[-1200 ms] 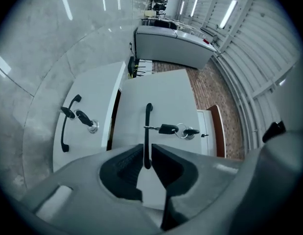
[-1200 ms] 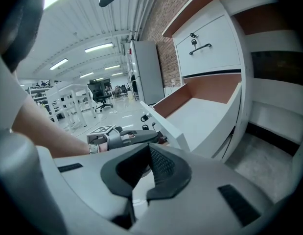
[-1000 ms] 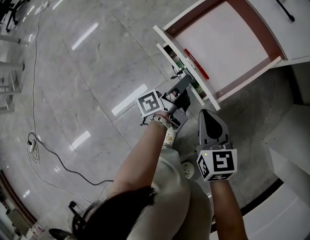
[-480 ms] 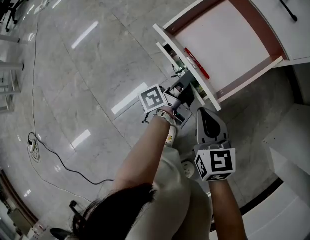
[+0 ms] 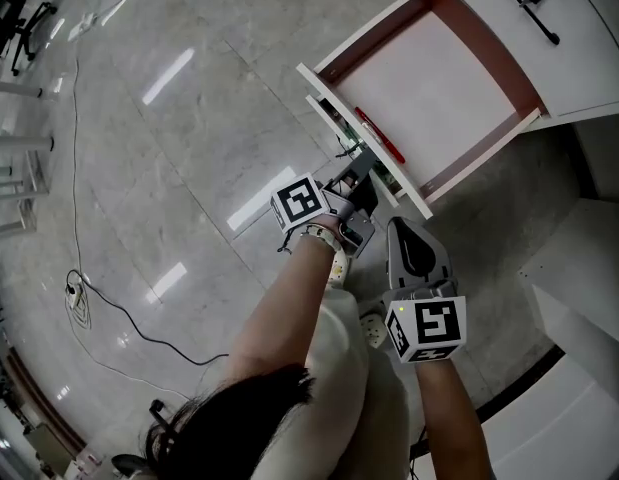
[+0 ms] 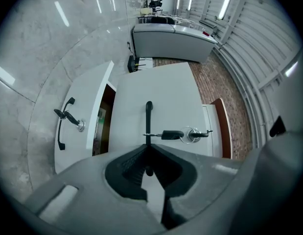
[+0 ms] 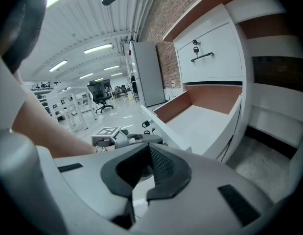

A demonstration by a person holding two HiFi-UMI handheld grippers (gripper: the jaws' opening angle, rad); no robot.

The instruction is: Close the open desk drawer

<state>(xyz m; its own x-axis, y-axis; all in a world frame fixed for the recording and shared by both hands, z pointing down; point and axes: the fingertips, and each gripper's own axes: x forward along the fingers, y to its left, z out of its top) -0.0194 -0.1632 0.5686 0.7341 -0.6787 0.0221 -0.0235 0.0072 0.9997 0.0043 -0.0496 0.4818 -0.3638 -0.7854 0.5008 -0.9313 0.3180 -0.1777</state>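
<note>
Drawer: the drawer (image 5: pixel 439 78) stood pulled well out of the white desk (image 5: pixel 589 58), with a white bottom and reddish-brown inner walls.
Handle: the black bar handle (image 6: pixel 149 112) sat on the drawer's front panel, with a key (image 6: pixel 172 134) in the lock just beside it.
Left gripper: the left gripper (image 6: pixel 148 144) pointed level at the drawer front. Its jaws had just been closing and were clamped on the handle, with the bar running between the pads.
Right gripper: the right gripper (image 7: pixel 150 147) was angled down near the drawer's front corner, not touching it. Its jaws were pressed together and held nothing.
Upper drawer: the upper drawer (image 5: pixel 564 13) was closed, with its own black handle and a key in its lock.
Floor: the floor (image 5: pixel 169 148) was grey marble, and a black cable (image 5: pixel 119 320) lay well apart from the desk.
</note>
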